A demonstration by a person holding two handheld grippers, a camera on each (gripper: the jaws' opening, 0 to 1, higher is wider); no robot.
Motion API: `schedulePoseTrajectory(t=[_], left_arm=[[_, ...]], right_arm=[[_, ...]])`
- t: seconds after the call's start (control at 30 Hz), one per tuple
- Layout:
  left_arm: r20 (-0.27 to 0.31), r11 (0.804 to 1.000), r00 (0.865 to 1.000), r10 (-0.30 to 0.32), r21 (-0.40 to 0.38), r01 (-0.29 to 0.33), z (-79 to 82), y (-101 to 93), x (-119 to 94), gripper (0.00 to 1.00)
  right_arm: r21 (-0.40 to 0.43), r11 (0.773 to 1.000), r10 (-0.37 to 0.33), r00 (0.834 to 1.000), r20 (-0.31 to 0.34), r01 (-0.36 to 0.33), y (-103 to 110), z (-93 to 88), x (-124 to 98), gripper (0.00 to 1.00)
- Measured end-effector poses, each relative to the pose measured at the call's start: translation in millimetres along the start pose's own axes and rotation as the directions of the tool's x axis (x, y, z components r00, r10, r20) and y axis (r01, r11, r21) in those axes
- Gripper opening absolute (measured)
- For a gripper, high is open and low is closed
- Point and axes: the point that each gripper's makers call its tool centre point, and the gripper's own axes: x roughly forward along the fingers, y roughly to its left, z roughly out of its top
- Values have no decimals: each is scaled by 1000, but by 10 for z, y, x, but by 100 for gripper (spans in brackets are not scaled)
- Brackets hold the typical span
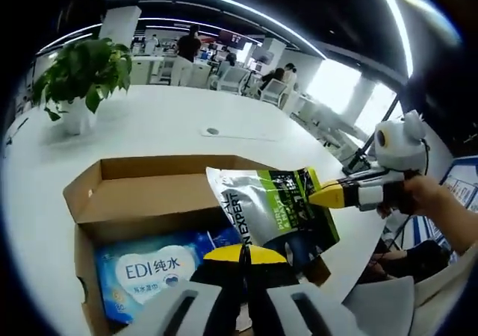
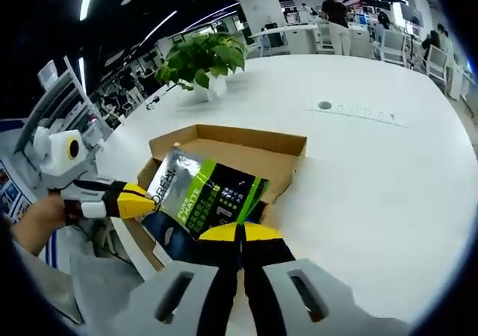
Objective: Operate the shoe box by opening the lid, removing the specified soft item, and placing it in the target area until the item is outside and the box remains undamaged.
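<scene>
A grey, green and black soft pouch [image 1: 278,205] hangs over the open cardboard shoe box [image 1: 112,194]. My left gripper [image 1: 243,252] is shut on the pouch's lettered edge. My right gripper [image 1: 323,195] comes in from the right, shut on the opposite edge. In the right gripper view, the right gripper [image 2: 240,233] grips the pouch [image 2: 213,194] from below, and the left gripper [image 2: 149,198] pinches its left edge above the box [image 2: 246,145]. A blue wipes pack [image 1: 146,272] lies inside the box, whose lid flap is folded back.
The box sits on a large white table [image 2: 373,179]. A potted plant [image 1: 78,78] stands at the far side, with a flush socket panel [image 1: 239,132] beyond the box. The table edge runs close behind the right gripper. Chairs and people are far behind.
</scene>
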Motion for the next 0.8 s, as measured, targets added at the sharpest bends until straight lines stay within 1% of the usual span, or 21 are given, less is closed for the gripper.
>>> schedulePoseTrajectory(t=[0.27, 0.5, 0.8], left_arm=[[-5, 1000, 1000, -20, 7, 21, 0, -202, 122, 0], [-18, 999, 999, -30, 21, 30, -7, -331, 235, 0], [-39, 996, 997, -71, 49, 73, 26, -537, 416, 0]], right_arm=[[2, 1000, -29, 1000, -4, 29, -184, -26, -159, 0], [2, 999, -51, 999, -13, 51, -334, -54, -252, 0], [18, 997, -79, 997, -26, 79, -586, -81, -387, 0]])
